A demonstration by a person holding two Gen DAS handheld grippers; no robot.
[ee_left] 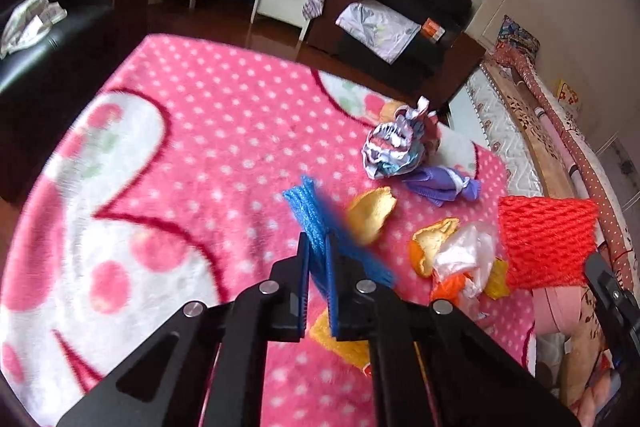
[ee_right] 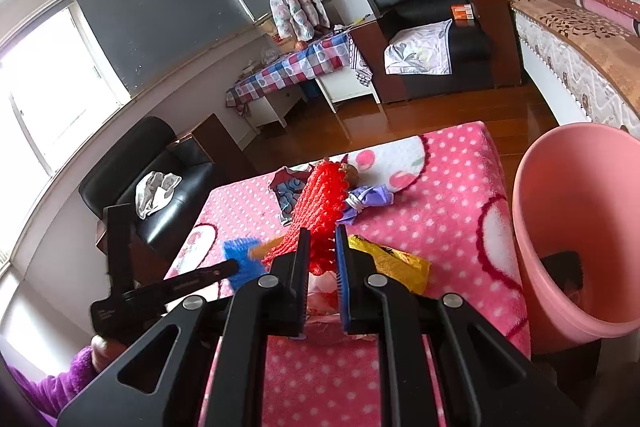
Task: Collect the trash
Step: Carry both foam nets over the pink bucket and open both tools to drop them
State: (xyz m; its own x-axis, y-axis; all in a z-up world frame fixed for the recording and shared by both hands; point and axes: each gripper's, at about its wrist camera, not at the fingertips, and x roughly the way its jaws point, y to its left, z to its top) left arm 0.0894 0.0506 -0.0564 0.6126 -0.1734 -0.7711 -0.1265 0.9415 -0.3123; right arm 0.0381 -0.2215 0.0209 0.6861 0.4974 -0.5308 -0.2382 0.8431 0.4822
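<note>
- Pink polka-dot blanket covers the work surface in a bedroom with black armchairs and a wooden floor; trash lies scattered toward its right side in the left wrist view.
- Left gripper has its fingers nearly closed on a blue foam net; the net's long axis runs forward and up from the pads, blurred at its lower end.
- Right gripper is pinched on a red foam net; this net stands lengthwise away from the fingers, lifted above the blanket.
- Pink bin sits at the blanket's right edge, tilted with its mouth toward the camera; it lies to the right of the right gripper and near it, while the left gripper is well apart on the far side; so the right hand seems better placed to drop first.
- Uncollected: orange peel pieces, a clear plastic scrap, a crumpled wrapper, a purple wrapper and a yellow bag just beside the right fingers.
- Both grippers point forward and slightly down over the blanket.
</note>
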